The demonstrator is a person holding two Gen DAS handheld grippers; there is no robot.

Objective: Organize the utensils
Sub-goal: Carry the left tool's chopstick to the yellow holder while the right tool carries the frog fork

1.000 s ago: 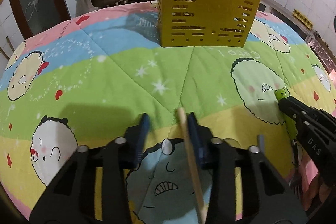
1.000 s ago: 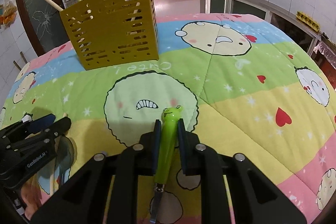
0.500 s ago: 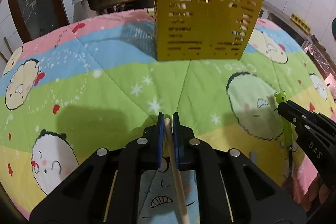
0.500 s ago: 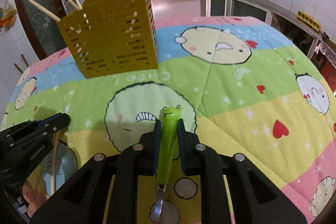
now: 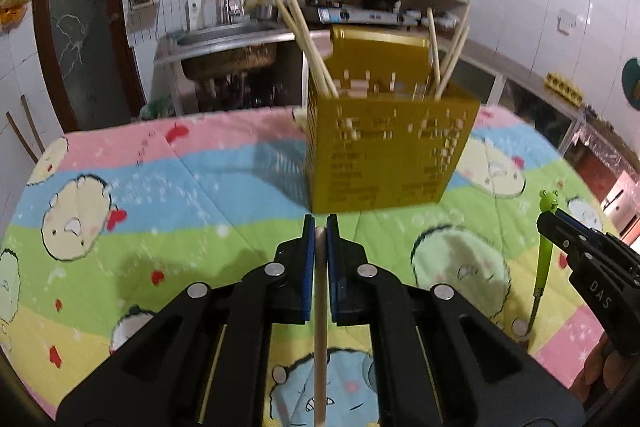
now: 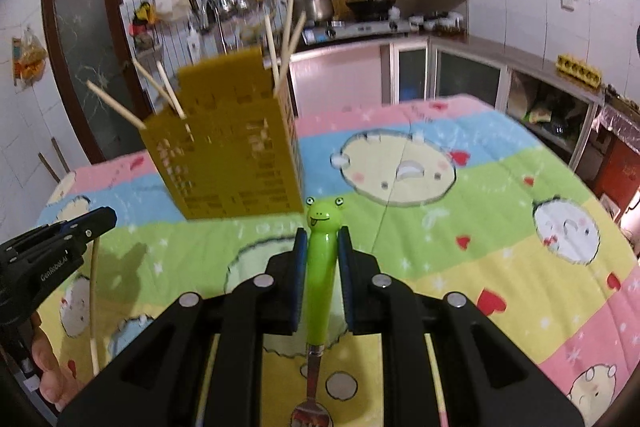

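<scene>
A yellow slotted utensil holder (image 5: 390, 155) (image 6: 228, 159) stands at the far side of the quilted table, with several wooden chopsticks (image 5: 304, 39) sticking out of it. My left gripper (image 5: 320, 229) is shut on a wooden chopstick (image 5: 320, 327), which hangs down below the pads; the same chopstick (image 6: 94, 303) shows in the right wrist view under the left gripper (image 6: 96, 221). My right gripper (image 6: 322, 239) is shut on a frog-handled green spoon (image 6: 322, 267), its metal bowl (image 6: 312, 415) hanging low. That spoon (image 5: 546, 247) also shows at the right of the left wrist view.
The table carries a cartoon-print quilt (image 5: 160, 195) in pink, blue, green and yellow bands. Behind it are a steel sink (image 5: 228, 51), a stove with pots (image 6: 352, 15) and hanging kitchen tools. A hand (image 6: 48, 375) shows at lower left.
The left jaws closed on the chopstick and lifted it off the quilt. Both grippers rose and tilted up, so the holder and kitchen now fill more of each view.
</scene>
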